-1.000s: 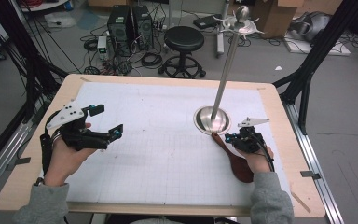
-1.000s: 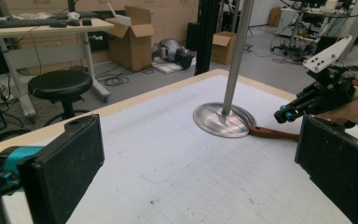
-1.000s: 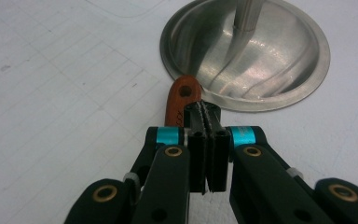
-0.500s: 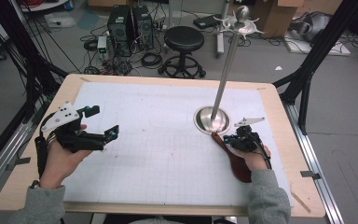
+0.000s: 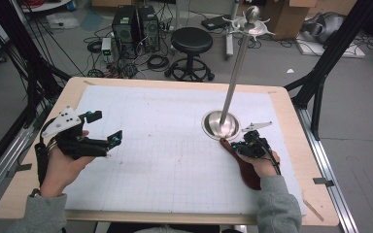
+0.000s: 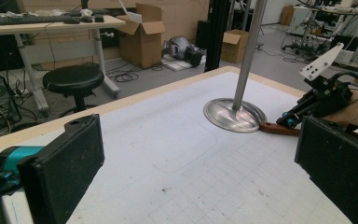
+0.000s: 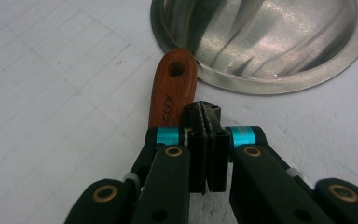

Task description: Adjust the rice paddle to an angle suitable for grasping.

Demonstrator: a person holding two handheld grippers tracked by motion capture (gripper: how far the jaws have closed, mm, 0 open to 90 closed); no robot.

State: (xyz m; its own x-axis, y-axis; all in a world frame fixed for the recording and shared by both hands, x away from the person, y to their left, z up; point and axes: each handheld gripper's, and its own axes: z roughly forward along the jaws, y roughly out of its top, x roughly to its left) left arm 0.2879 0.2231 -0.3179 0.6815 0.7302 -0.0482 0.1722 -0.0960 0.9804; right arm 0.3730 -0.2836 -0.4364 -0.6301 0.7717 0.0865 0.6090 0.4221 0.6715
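Forearms in grey sleeves are coming in from the near edge of the table point(image 5: 291, 104). Nearest on the person's right, the right gripper point(image 5: 243, 144) is resting low over the white grid mat point(image 5: 165, 145), its jaws pressed together with nothing between them; in the right gripper view the closed pads point(image 7: 207, 140) are sitting just beside the wooden spatula point(image 7: 170, 91). That spatula is lying flat on the mat, its holed handle end lying right at the rim of the steel stand base point(image 5: 220, 124). On the left, the left gripper point(image 5: 106, 130) is hovering above the mat with its jaws standing wide apart, holding nothing. Beyond, the stand's pole point(image 5: 236, 68) is rising upright from the base.
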